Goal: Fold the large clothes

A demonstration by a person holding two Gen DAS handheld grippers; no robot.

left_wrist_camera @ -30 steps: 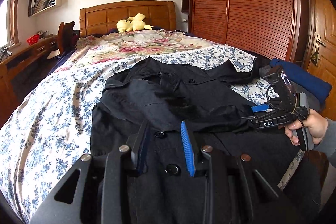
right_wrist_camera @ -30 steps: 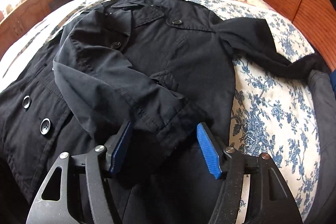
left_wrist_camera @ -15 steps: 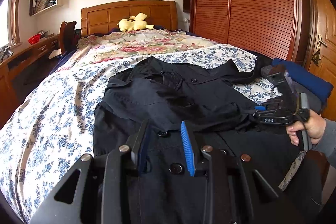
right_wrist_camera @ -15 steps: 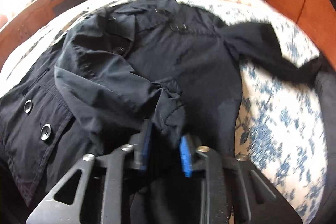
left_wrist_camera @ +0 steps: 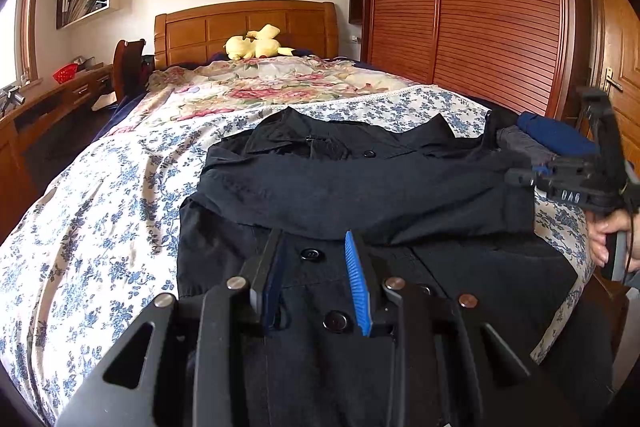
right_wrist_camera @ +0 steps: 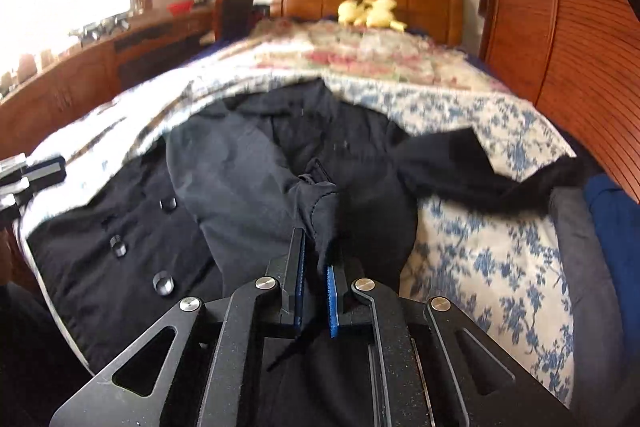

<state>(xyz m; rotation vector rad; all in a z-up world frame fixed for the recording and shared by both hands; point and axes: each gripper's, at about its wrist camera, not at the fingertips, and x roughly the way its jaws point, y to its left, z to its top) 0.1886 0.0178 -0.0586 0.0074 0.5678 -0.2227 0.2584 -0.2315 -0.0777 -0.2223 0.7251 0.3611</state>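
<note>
Pinching the cuff [right_wrist_camera: 316,203] of the folded-over sleeve, the right gripper [right_wrist_camera: 316,259] now has its blue pads pressed onto the cloth, where a second ago they stood spread on either side of it. Since then it has drawn the cuff out toward the right edge of the bed [left_wrist_camera: 100,227], so the sleeve [left_wrist_camera: 360,187] lies stretched flat across the chest of the black coat [left_wrist_camera: 320,367] instead of bunched (a neater band, to my eye). The coat itself lies face up on the floral bedspread, collar toward the headboard. The left gripper [left_wrist_camera: 316,267] hovers over the buttoned front, fingers apart and holding nothing. I judge the first sleeve fold is nearly set; the other sleeve [right_wrist_camera: 472,167] still trails loose toward the wardrobe [left_wrist_camera: 480,7].
</note>
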